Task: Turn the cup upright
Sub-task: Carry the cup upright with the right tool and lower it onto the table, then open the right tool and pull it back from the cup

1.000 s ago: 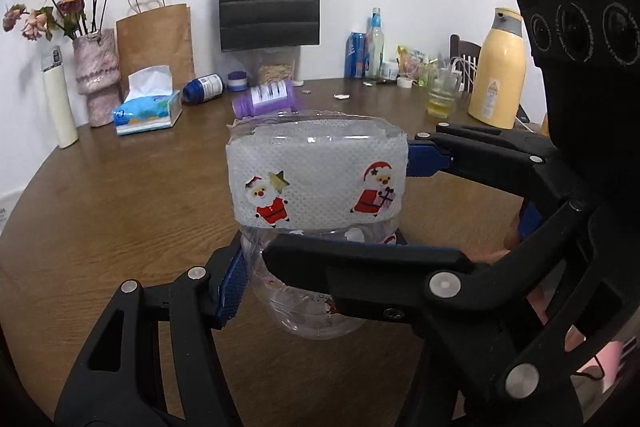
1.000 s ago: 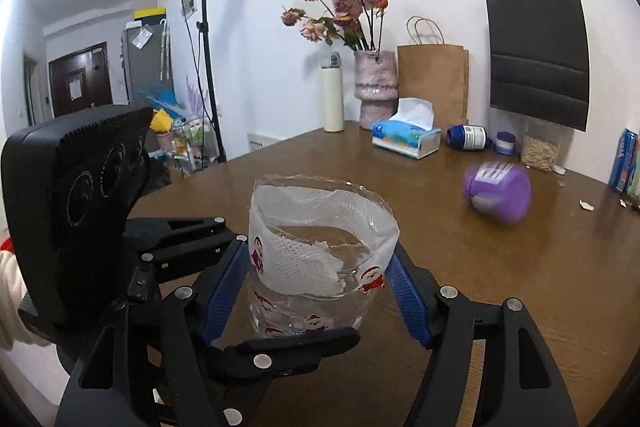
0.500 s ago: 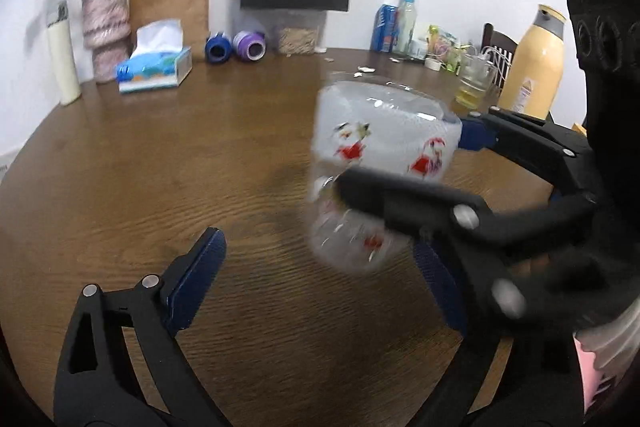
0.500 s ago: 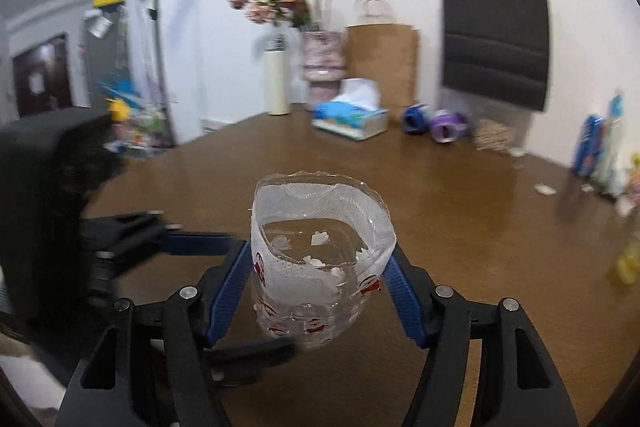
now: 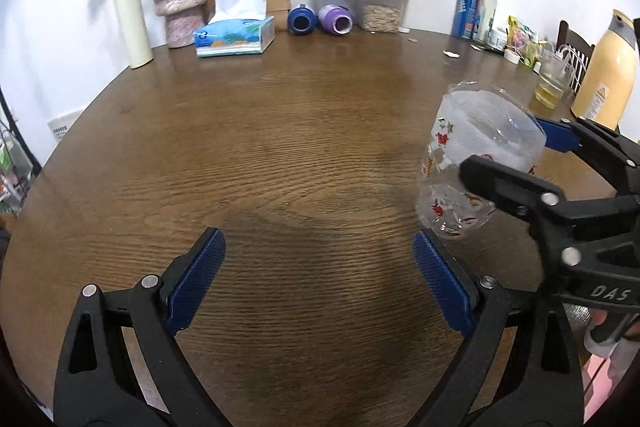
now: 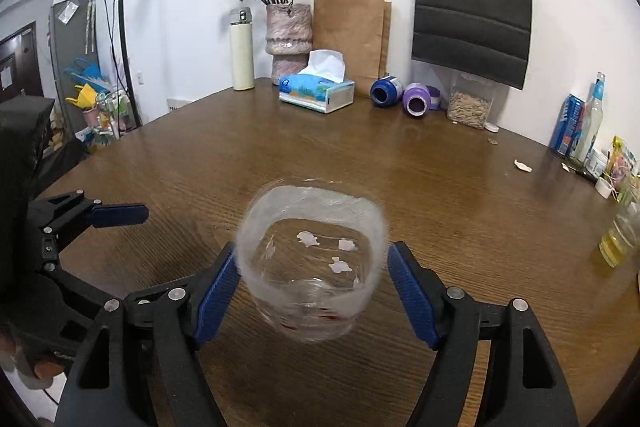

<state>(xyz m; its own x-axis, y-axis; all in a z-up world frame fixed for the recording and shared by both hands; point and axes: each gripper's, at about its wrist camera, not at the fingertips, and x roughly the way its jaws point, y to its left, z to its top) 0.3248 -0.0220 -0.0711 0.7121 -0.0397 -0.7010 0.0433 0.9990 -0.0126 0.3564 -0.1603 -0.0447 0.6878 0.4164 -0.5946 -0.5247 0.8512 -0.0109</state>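
Your right gripper (image 6: 314, 287) has its jaws around the cup (image 6: 312, 263). One blue pad touches the cup's side. The other pad shows a small gap, so I cannot tell if the cup is squeezed tight or just let go. Your left gripper (image 5: 320, 287) is wide open with nothing in it, only the table (image 5: 280, 147) below.

The cup is off to the left gripper's right side, tipped a bit, with its mouth up. I think it is thin, clear plastic. It looks very light, soft and easy to crush, and a bit slippery. Hold it gently by the middle of its sides, where the white band is.
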